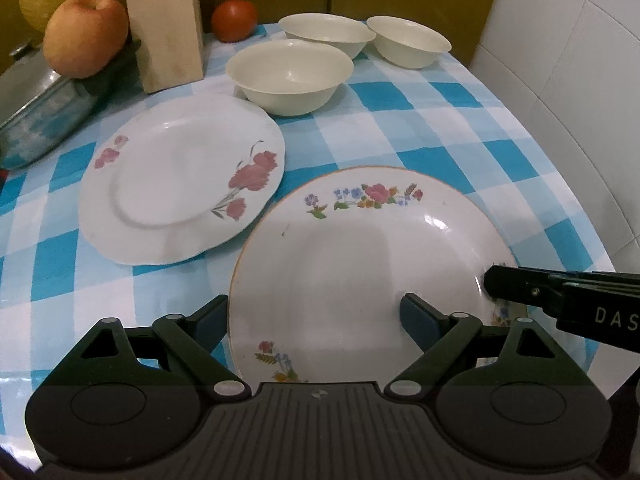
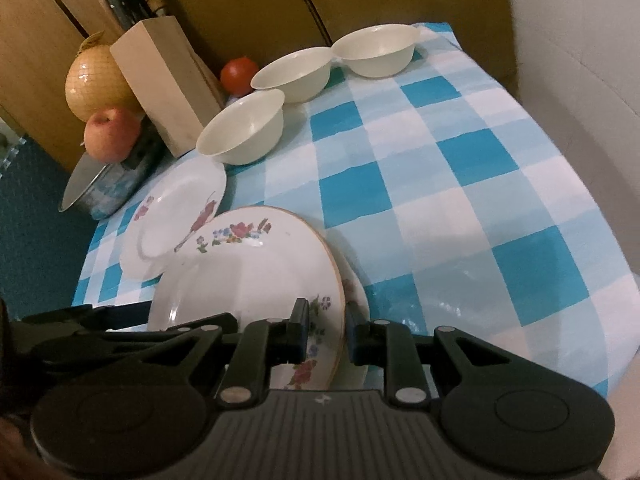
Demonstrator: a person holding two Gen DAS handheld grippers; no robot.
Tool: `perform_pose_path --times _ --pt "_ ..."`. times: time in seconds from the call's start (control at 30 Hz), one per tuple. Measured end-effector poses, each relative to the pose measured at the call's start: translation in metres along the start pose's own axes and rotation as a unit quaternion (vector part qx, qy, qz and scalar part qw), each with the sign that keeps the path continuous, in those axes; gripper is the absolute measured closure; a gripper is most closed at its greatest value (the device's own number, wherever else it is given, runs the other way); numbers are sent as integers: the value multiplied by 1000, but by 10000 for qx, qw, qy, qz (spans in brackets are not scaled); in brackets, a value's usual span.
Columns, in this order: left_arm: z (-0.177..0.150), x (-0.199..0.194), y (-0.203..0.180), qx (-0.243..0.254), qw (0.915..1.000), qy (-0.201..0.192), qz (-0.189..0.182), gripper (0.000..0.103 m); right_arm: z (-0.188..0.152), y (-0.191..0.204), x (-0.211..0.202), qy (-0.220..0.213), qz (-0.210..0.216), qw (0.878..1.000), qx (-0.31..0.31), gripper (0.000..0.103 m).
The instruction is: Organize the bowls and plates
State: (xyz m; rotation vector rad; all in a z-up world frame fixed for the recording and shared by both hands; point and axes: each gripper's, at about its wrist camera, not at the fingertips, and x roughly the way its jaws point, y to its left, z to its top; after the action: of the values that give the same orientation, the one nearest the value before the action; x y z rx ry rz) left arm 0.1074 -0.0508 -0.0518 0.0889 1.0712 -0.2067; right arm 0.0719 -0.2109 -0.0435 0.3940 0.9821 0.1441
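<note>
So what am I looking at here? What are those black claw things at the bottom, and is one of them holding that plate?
No robot here: a person holds a two-finger gripper in each hand, with a wide-angle camera on each looking along its fingers. So each picture is one tool's own view.

On the blue checked tablecloth lie a red-flowered plate, three cream bowls, a knife block, an apple, a tomato and a pot.

The right gripper is shut on the rim of the gold-rimmed plate, tilting it up; another plate seems to lie under it. The left gripper is open, one finger over that plate, not gripping.
</note>
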Motion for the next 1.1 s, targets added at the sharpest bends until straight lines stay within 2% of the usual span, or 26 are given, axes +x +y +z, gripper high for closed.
perform_pose_path --times 0.27,0.4,0.7,0.9,1.1 --pt "-1 2 -2 24 10000 41 -69 10 -1 7 0 -194 -233 9991 -301 79" --pt "-3 1 -6 160 9999 16 -1 11 -2 10 0 -250 -420 9977 -464 79" --pt "-3 0 -7 214 9998 -25 38 12 -3 11 -2 -422 -555 9960 -562 79" --pt "-3 -7 -8 362 9987 -246 258 12 -2 10 -3 -463 -579 9958 -534 77" --pt "-1 -11 3 250 9979 -341 487 11 2 16 -2 -517 -503 9958 -559 75"
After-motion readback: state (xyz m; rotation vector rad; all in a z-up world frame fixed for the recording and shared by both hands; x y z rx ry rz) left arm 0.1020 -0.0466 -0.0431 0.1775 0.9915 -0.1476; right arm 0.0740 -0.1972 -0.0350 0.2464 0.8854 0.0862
